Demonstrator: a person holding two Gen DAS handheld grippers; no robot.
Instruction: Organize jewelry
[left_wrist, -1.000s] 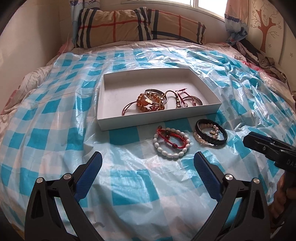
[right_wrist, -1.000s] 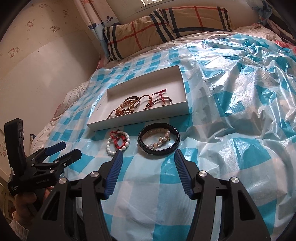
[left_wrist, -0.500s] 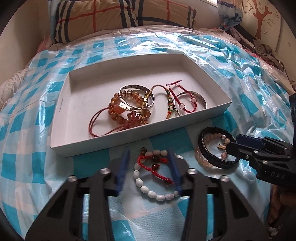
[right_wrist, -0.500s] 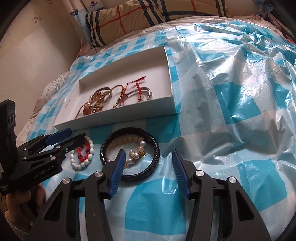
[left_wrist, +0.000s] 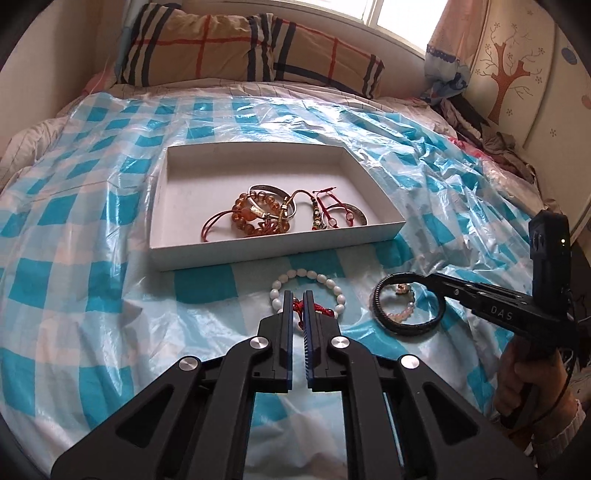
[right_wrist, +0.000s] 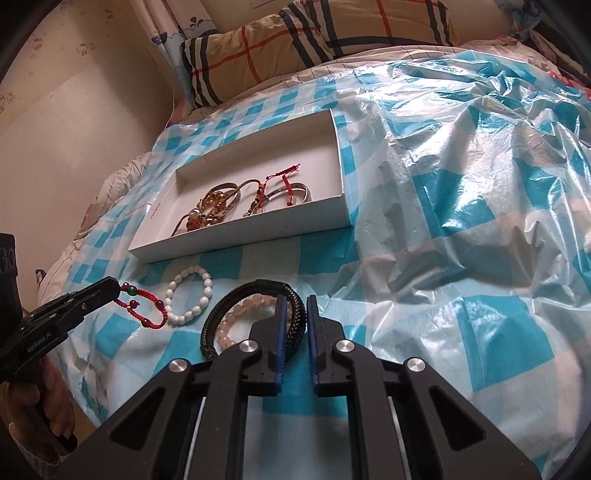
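Now your left gripper (left_wrist: 298, 295) pinches the red cord (right_wrist: 142, 309); your right gripper (right_wrist: 294, 301) clamps the black bracelet (right_wrist: 236, 302), near the bed's front edge.

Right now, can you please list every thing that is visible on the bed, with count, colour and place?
White box: 1, white, middle of bed, holds several bracelets.
Red cord bracelet: 1, red, in front of box, pinched by left tool.
White bead bracelet: 1, white, in front of box.
Black braided bracelet: 1, black, in front of box, gripped by right tool.
Pink bead bracelet: 1, pale pink, inside black one.
Plastic sheet: 1, blue-white check, covering bed.
Pillow: 2, plaid, far end.
Left tool: 1, black, shut.
Right tool: 1, black, shut.
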